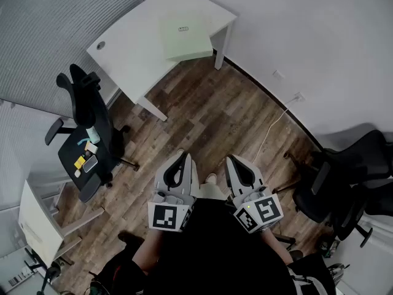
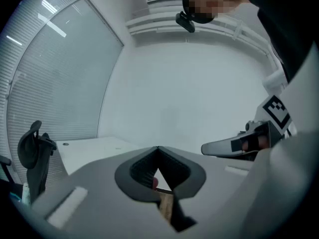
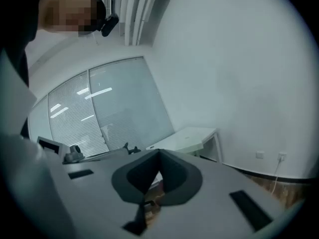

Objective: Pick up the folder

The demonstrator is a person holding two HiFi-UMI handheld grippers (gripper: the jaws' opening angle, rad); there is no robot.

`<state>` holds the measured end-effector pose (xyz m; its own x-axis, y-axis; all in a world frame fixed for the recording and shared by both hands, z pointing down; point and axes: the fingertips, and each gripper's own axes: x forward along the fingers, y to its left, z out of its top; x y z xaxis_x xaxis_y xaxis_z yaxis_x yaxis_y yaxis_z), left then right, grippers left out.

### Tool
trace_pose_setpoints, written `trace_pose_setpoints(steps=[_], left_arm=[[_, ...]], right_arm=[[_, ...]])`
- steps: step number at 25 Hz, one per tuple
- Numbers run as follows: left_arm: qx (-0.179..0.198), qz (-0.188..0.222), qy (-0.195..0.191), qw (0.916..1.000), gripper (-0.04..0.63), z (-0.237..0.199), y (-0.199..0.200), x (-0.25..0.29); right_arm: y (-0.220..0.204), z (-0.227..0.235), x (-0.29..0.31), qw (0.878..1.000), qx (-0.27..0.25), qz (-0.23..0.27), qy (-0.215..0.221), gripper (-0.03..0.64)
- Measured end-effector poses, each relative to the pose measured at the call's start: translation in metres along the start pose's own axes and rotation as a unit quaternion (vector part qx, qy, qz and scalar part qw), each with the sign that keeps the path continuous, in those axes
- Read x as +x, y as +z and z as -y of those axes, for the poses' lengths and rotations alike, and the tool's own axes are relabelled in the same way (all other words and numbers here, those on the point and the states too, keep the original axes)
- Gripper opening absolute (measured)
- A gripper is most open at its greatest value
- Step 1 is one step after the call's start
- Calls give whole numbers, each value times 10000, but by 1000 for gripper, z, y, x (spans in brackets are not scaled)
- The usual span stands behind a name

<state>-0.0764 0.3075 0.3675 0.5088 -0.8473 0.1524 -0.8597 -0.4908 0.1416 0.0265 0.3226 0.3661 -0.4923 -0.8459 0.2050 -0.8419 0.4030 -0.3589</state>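
Desk, white: stands well apart from you. Folder, pale green: lies flat at the desk's right end, by its near edge. Your left claw and right claw: both clenched, empty, side by side.

Folder is a pale greenish cream, barely off from the plain white desk under it. Floor is brown wood planks, streaky light and dark. Left chair and right chair are both black, and the left one has yellow bits on the seat. Left gripper and right gripper are light grey, each with a black-and-white square marker. Blinds are grey with fine stripes.
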Motion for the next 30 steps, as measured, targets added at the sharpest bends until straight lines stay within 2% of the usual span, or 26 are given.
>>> trace_pose_setpoints(steps=[3,6,10,21,30], left_arm=[[27,-26,1,10000,5,38,-7,-22],[-8,56,5,10000,5,57,-8,-41],[59,291,55,9995,5,62,-5,-58],[23,404,45,9992,5,99,-9,-65],[-85,331,280,9990,5,91,-13,-60]], right_arm=[[-1,1,-33,10000,-42,42,72,-2],[-1,-4,-55,9998,-45,145,134,-2],[-7,-15,-71,9994,-115,176,272,-2],[-12,-14,-101,9990,-189,203,354,-2],[-11,-2,-94,9992,-81,108,370,-2]])
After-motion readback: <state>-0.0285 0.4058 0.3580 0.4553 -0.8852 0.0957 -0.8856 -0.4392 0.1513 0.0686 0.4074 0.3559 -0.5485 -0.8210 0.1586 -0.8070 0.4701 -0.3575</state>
